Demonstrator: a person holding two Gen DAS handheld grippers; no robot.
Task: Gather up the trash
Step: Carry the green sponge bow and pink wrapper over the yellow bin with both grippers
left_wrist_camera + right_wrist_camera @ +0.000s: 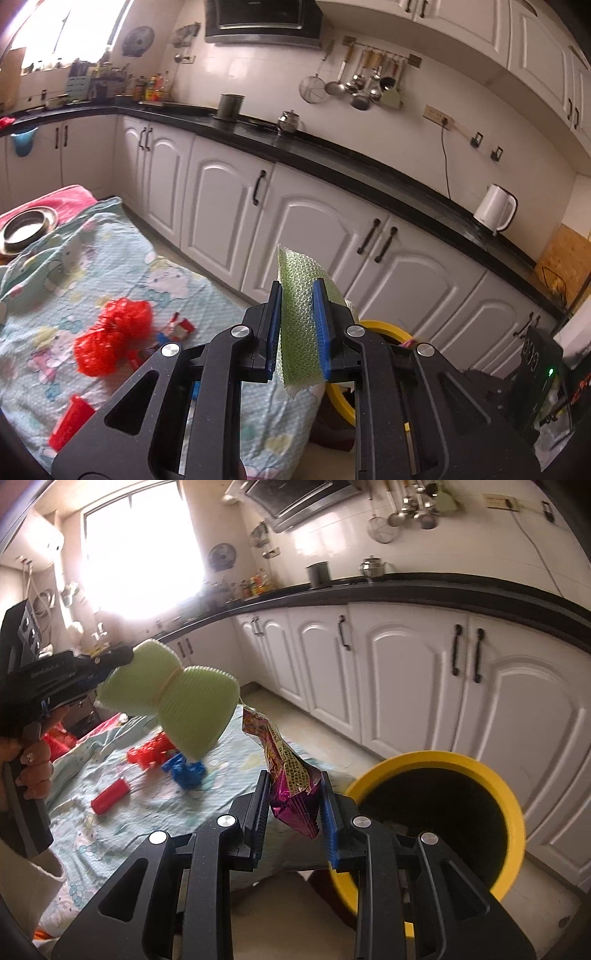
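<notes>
While clamped: left tongs on sponge.

Both cameras sit just behind their own fingers, looking forward and slightly down. The left view faces the cabinets and counter, table lower left. The right view looks from further right, close over the yellow bin. Both share the table, bin, cabinets and sponge.
</notes>
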